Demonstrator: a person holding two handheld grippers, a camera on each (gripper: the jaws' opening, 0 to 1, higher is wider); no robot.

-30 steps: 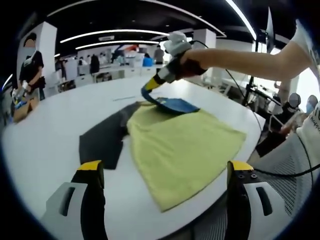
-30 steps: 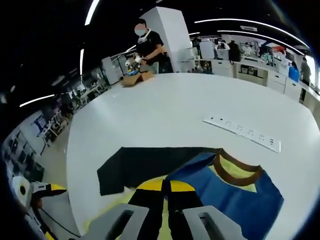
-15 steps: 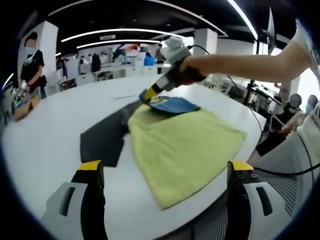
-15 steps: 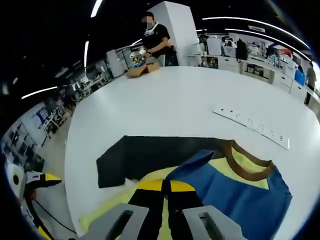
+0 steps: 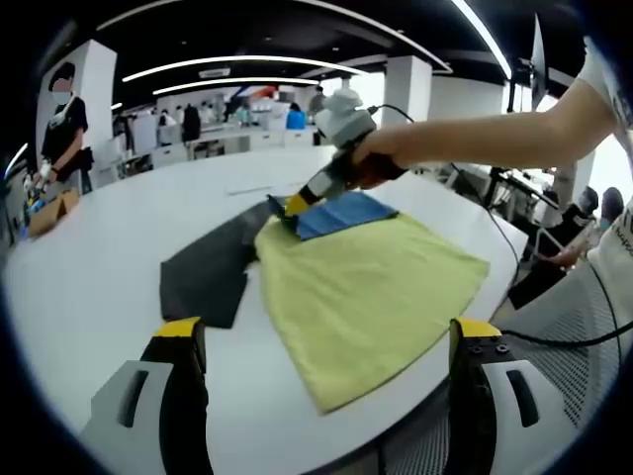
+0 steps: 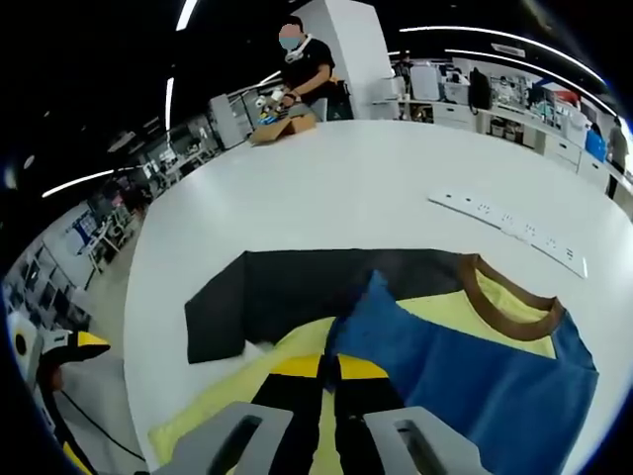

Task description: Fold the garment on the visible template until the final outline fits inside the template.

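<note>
Yellow T-shirt (image 5: 371,287) is lying across the dark template (image 5: 208,272), its blue sleeve (image 6: 435,361) being pinched by the right gripper (image 6: 328,371), while the left gripper (image 5: 321,341) is hanging with jaws apart.

Left gripper (image 5: 321,381) jaws spread wide apart, holding nothing, above the near edge of the white table (image 5: 99,267). Yellow garment (image 5: 366,287) lies flat, partly over the dark template (image 5: 208,277). Right gripper (image 5: 295,205), held by a hand (image 5: 381,163), pinches the blue folded part (image 5: 341,213) at the garment's far edge.
</note>
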